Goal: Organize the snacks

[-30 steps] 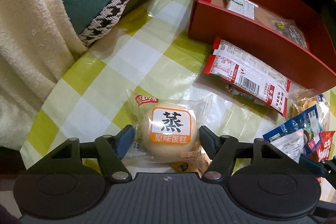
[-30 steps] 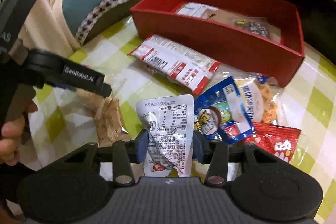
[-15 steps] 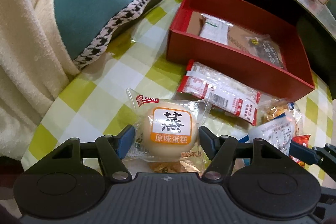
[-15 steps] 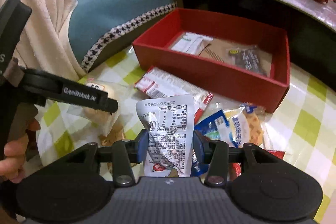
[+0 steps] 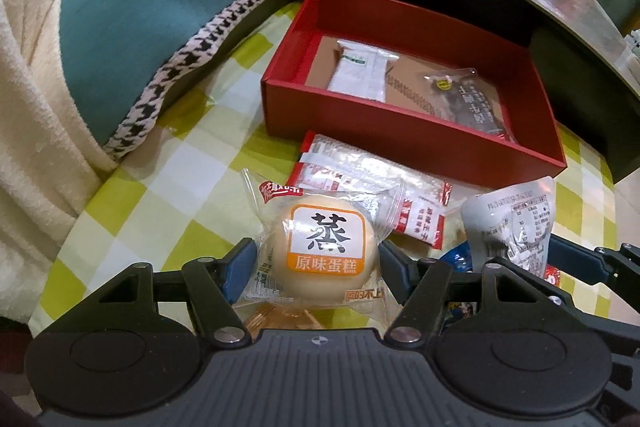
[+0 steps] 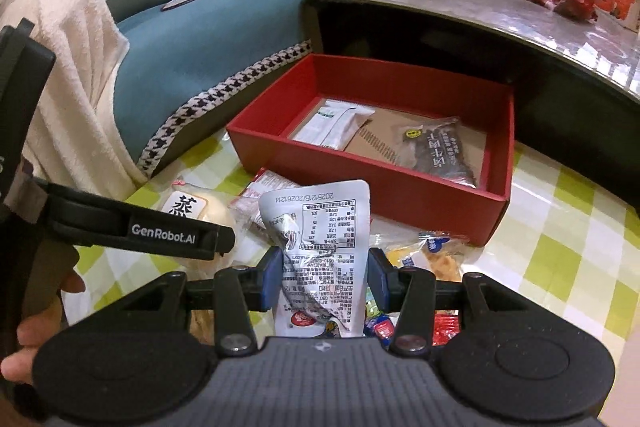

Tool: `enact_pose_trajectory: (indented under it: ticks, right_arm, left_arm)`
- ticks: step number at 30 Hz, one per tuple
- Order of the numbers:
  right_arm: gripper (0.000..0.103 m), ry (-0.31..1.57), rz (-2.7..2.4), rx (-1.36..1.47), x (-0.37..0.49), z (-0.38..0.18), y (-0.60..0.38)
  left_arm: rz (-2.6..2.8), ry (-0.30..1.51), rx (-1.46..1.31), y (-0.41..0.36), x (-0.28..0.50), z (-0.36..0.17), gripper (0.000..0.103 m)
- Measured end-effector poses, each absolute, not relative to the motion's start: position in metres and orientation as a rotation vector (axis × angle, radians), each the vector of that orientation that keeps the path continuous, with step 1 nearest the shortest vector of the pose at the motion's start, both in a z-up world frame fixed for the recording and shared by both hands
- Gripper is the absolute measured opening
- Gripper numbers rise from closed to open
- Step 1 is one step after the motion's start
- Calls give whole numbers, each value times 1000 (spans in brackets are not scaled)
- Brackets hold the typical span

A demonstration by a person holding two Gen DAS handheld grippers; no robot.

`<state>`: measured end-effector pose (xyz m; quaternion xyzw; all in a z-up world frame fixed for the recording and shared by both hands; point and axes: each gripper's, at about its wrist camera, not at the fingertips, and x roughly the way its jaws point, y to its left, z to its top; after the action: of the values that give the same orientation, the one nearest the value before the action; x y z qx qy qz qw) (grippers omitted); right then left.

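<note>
Nearest the left wrist camera, the left tool (image 5: 318, 267) is clamped on a wrapped steamed cake (image 5: 324, 255), its blue pads pressing the clear film at both sides. Nearest the right wrist camera, the right tool (image 6: 322, 275) pinches a silver pouch (image 6: 320, 259) upright by its lower half, the printed back facing the lens. Both packets appear lifted clear of the checked worktop (image 5: 168, 195).

Just beyond, a red-and-white packet (image 5: 372, 187) and other loose snacks (image 6: 436, 251) lie on the cloth in front of the red box (image 6: 400, 195). Inside the box, a white sachet (image 6: 336, 123) and a dark packet (image 6: 444, 151) rest on its cardboard floor, with open space at the near left corner.

The step in hand looks like carrying both packets to the box. Doing it well means clearing the near wall before lowering, keeping the two tools apart, and holding the cake gently, since it is soft and its film slippery. Setting each down flat in bare floor space avoids piling.
</note>
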<state>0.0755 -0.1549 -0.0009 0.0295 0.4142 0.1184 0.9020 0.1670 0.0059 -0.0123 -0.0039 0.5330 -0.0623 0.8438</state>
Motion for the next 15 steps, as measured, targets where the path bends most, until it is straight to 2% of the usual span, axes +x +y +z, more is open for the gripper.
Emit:
enact_pose_trajectory:
  ticks: [15]
  right_arm:
    - [51,790,193,112,97,17,-174]
  left_arm:
    - [-153,1064,-4,-19,183,5,73]
